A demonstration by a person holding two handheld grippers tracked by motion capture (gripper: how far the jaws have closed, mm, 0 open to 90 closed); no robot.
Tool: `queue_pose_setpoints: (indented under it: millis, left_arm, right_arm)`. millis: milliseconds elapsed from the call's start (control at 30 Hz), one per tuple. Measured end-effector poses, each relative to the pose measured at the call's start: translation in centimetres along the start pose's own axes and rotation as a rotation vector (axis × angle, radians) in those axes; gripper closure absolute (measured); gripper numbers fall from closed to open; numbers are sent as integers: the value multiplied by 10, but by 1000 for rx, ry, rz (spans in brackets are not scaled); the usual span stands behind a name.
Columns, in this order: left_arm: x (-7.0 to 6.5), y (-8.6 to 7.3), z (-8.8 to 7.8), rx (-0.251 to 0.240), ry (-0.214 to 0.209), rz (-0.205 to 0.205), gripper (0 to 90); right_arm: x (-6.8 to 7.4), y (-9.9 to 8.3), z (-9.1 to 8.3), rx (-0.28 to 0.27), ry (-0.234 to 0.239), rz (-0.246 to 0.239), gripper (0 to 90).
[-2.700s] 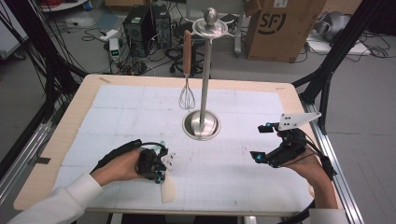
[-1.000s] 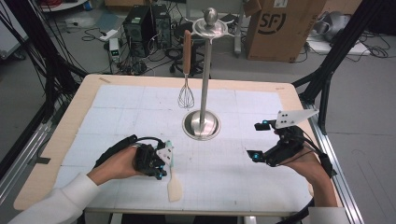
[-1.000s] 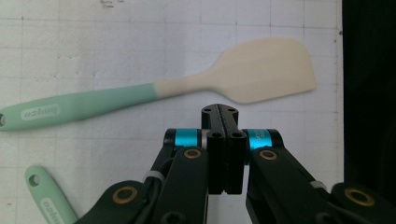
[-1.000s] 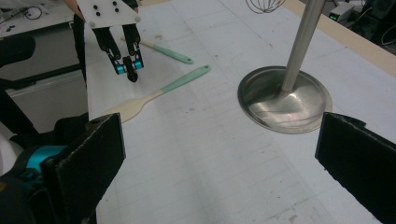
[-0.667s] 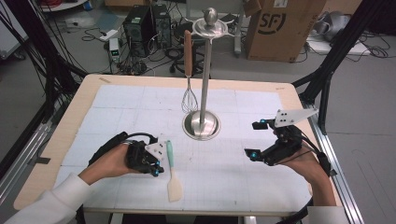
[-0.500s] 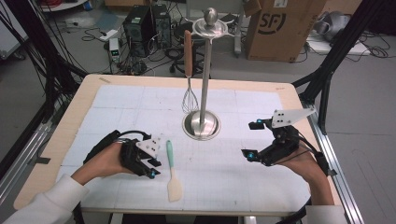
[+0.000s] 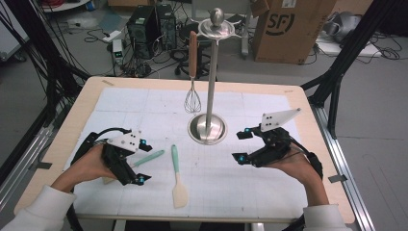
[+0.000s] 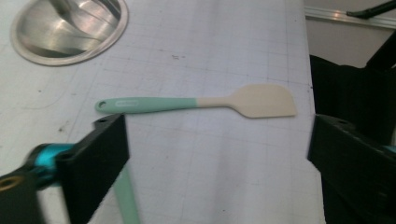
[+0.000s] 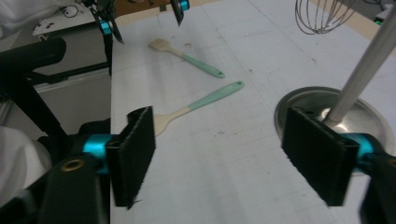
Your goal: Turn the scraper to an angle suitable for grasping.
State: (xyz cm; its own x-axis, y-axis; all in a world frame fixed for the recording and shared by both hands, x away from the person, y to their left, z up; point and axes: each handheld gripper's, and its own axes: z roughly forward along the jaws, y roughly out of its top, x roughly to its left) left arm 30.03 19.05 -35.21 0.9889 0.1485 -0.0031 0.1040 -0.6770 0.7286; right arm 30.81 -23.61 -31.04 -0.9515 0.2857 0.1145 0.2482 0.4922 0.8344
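A mint-handled spatula (image 7: 177,176) lies flat on the surface (image 7: 269,192), long axis running near to far, just right of the left claw (image 7: 139,161), released and nearer than the likewise released right claw (image 7: 243,145).

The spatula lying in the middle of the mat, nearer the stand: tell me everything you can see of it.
The spatula has a slim mint-green handle with a small hanging hole at its tip and a flat cream blade that looks like silicone. It lies flat on the white gridded mat, handle end toward the stand's round steel base and blade toward the person's table edge. Nothing grips it: it sits apart from the open left tool, beside a second, similar spatula.
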Motion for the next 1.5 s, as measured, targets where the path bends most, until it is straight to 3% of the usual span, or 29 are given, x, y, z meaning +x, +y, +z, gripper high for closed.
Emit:
queue_pose_setpoints:
  millis: [33,100,133,200,367,467,600,700,800,1500]
  left_arm:
    - [1,-4,-4,-21,16,-15,16]
    - [1,-6,-6,-38,25,-27,16]
    - [3,-10,-10,-72,32,-28,16]
    - [4,-13,-12,-85,34,-35,16]
    - [5,-28,-21,-137,87,-55,17]
    - [5,-35,-26,-163,81,-67,17]
    - [7,-41,-31,-167,107,-77,17]
    - [6,-45,-36,-197,118,-87,16]
    - [8,-46,-39,-203,123,-90,17]
    - [10,-47,-41,-226,123,-90,17]
  right_arm:
    - [0,2,7,10,13,-1,392]
    - [-1,3,13,24,34,-2,459]
    - [-1,4,17,35,49,-2,504]
    - [-1,5,25,54,63,-10,552]
    - [-1,8,41,80,72,-17,676]
    - [-1,10,49,98,87,-25,742]
    - [0,13,60,121,92,-42,810]
    - [3,15,69,139,88,-57,855]
    - [7,17,78,154,90,-69,889]
    - [18,24,137,217,178,-129,890]
